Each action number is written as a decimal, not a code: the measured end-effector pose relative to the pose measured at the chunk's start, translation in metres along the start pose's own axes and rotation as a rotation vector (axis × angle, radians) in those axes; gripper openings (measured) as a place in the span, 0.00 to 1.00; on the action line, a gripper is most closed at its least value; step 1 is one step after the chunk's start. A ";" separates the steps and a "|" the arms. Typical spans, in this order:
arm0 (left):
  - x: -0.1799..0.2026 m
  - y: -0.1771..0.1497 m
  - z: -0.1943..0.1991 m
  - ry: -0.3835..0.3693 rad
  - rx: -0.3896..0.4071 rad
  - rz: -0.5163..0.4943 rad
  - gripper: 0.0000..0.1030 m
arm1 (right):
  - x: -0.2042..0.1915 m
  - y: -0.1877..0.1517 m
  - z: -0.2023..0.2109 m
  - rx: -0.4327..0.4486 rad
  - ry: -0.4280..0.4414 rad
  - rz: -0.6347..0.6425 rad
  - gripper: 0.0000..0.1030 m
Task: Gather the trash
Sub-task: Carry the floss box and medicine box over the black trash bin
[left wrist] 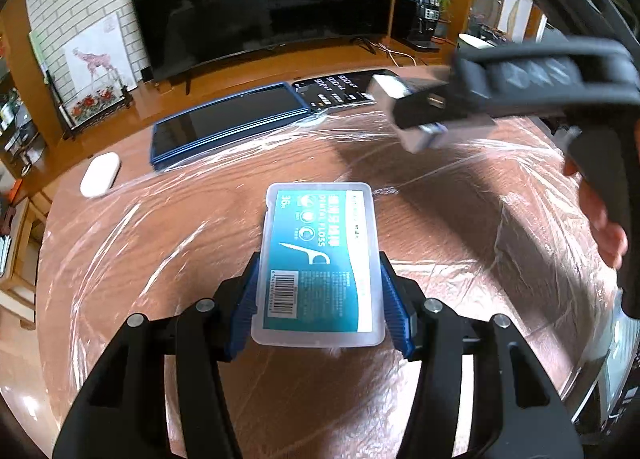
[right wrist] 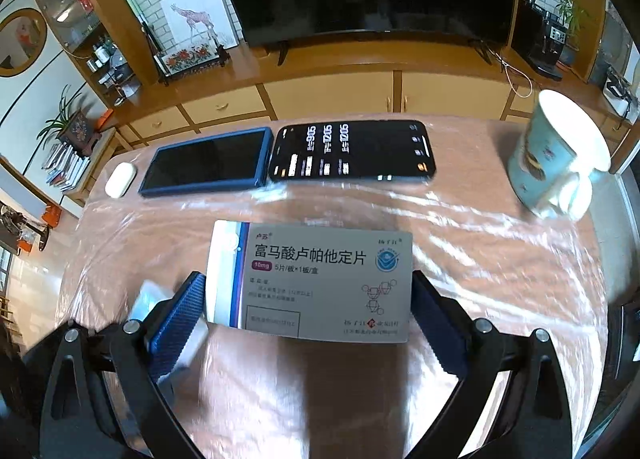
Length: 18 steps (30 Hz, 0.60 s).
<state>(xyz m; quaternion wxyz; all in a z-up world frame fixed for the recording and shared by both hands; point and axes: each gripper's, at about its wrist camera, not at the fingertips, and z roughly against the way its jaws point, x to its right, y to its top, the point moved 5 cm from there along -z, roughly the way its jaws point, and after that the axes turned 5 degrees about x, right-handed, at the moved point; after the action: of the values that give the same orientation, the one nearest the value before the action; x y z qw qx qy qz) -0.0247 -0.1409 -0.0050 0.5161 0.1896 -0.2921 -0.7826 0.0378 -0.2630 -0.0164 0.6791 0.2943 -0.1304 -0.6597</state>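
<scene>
Holding its pick, the left claw (left wrist: pixel 320 307) pinches the dental floss box (left wrist: pixel 320 263) above the table (left wrist: pixel 140 259); the right claw (right wrist: pixel 308 311) pinches the medicine box (right wrist: pixel 312 279). Next, probably carry both to a bin, unseen.

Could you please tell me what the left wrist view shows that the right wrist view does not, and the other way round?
Only the left wrist view shows the label of the dental floss box, gripped in the left gripper, and the person's hand.

Only the right wrist view shows the mug and the printed face of the medicine box, gripped in the right gripper.

Both show the tablet, the lit phone, the white case and the film-covered table.
</scene>
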 end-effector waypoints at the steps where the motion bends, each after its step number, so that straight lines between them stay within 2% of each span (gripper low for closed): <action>1: -0.001 -0.001 0.003 0.006 0.003 0.007 0.54 | 0.000 -0.003 0.005 0.005 0.004 0.000 0.94; 10: -0.003 -0.016 0.033 0.004 0.030 0.035 0.54 | -0.009 -0.047 0.053 0.053 0.039 -0.003 0.94; 18: 0.001 -0.034 0.062 -0.006 0.051 0.036 0.54 | -0.019 -0.081 0.080 0.067 0.046 -0.016 0.94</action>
<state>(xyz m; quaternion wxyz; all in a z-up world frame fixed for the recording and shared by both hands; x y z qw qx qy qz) -0.0854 -0.1161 0.0198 0.5240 0.1949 -0.3168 -0.7662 -0.0757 -0.2588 0.0050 0.6664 0.3328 -0.1345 -0.6535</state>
